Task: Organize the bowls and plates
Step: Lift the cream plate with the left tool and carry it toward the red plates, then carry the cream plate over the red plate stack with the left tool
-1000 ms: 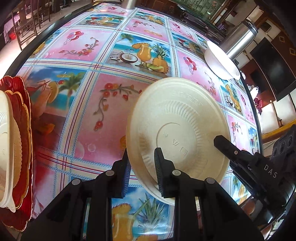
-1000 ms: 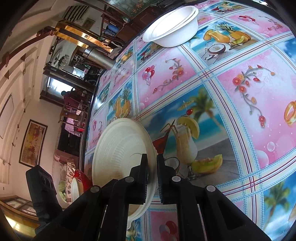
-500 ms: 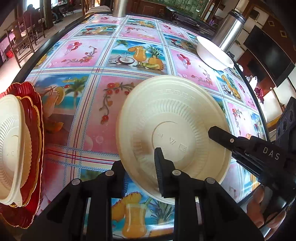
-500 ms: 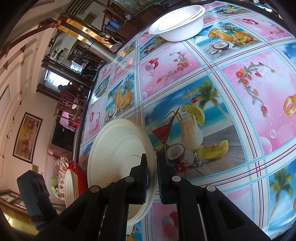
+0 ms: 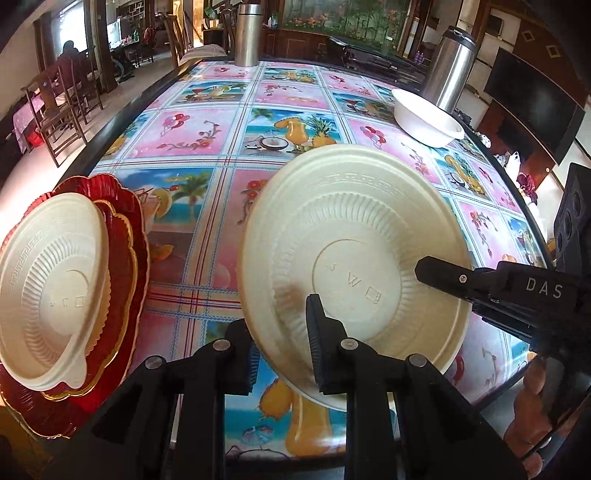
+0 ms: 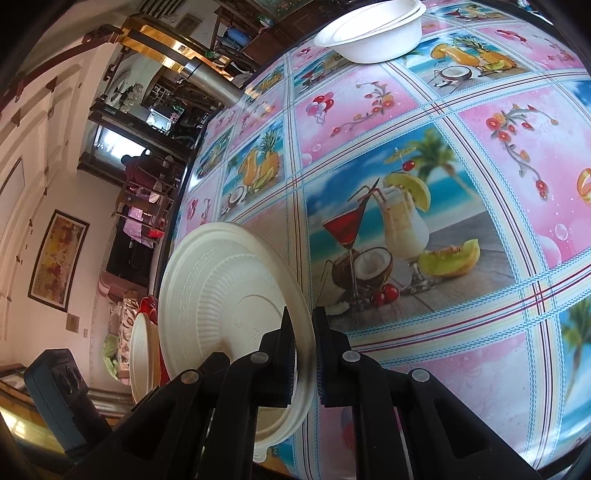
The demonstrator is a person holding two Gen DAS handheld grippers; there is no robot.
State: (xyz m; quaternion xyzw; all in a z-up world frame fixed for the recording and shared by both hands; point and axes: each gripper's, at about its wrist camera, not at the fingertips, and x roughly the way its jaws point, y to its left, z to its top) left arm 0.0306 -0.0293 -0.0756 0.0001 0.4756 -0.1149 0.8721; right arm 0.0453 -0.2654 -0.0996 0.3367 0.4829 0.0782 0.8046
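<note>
cream moulded-fibre bowl point(image 5: 354, 254), held off the bench point(image 5: 207, 147) with its ribbed underside and embossed base turned toward my left wrist camera. my left hand-held gripper point(image 5: 282, 354) straddles the bowl's lower rim; its jaws have just been closing a little, with the rim between them, one finger point(image 5: 317, 350) lying against the underside and the other point(image 5: 242, 358) behind the rim. my right hand-held gripper point(image 6: 303, 354) pinches the same bowl point(image 6: 229, 295) at its rim, its two fingers pressed nearly together on the thin edge; in the left view it point(image 5: 472, 280) enters from the right, its tip over the bowl's ribbed wall, with part of a hand point(image 5: 532, 402) showing below it. the bowl stands tilted, almost on edge in the right view.

at the left edge of the bench, a second cream bowl point(image 5: 51, 291) lies upside down on a stack of red scalloped plates point(image 5: 122, 266) with gold rims. white bowls point(image 5: 424, 118) sit nested at the far right side of the bench, just beside a steel flask point(image 5: 448, 70); a second steel cylinder point(image 5: 246, 35) stands at the far end. the bench carries a glossy cloth printed with cocktails, fruit and flowers in pink and blue squares. a seated person point(image 5: 70, 55) shows in the room beyond, far left.
</note>
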